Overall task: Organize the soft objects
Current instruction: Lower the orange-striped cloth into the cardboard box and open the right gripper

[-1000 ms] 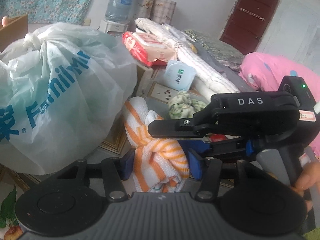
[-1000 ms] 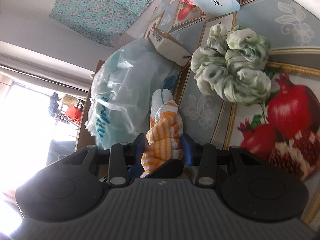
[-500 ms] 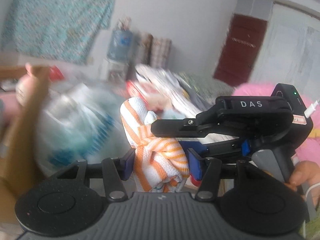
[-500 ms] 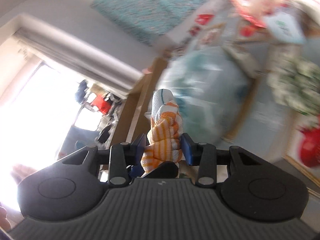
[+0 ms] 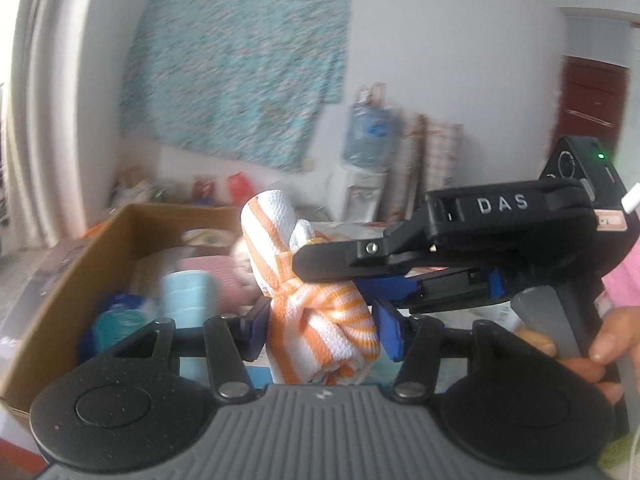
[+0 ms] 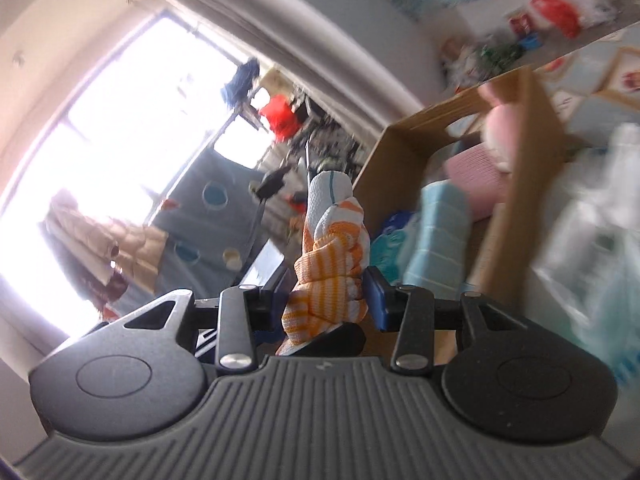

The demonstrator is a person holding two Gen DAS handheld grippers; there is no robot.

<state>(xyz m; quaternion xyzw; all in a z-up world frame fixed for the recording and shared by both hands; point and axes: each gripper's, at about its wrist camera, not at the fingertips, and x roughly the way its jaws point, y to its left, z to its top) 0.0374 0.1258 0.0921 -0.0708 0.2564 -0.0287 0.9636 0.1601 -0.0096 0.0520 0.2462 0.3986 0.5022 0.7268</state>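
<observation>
**Operator:** Once the fruit-print worktop [image 6: 592, 72] had slid off to the far edge of the right view, I took the lift as finished. A second before, the striped towel [image 5: 272, 240] hung low over that cloth beside the big plastic bag [image 6: 600, 220]. Now it was up in the air with the cardboard box [image 5: 80, 264] right behind it.

**Colleague:** Did either grip slip on the way?

**Operator:** Not that I could see. The left tongs [image 5: 320, 324] were clamped on the lower bulge of the knotted towel, blue pads pressed into the cloth on both sides. The right tongs [image 6: 328, 296] were clamped on the same bundle, coming in across it from the right in the left view. The knot looked the same as before the swing.

**Colleague:** So where did that leave the task?

**Operator:** Close to the drop, I judged. The box already held a light-blue roll [image 5: 188, 296] and a pink cloth [image 5: 216, 272], so it read as the place for soft things. The towel was near its front wall, and I could not tell whether it was over the opening yet. Both views were smeared, so I reckoned it needed carrying over the rim before either pair let go.
</observation>
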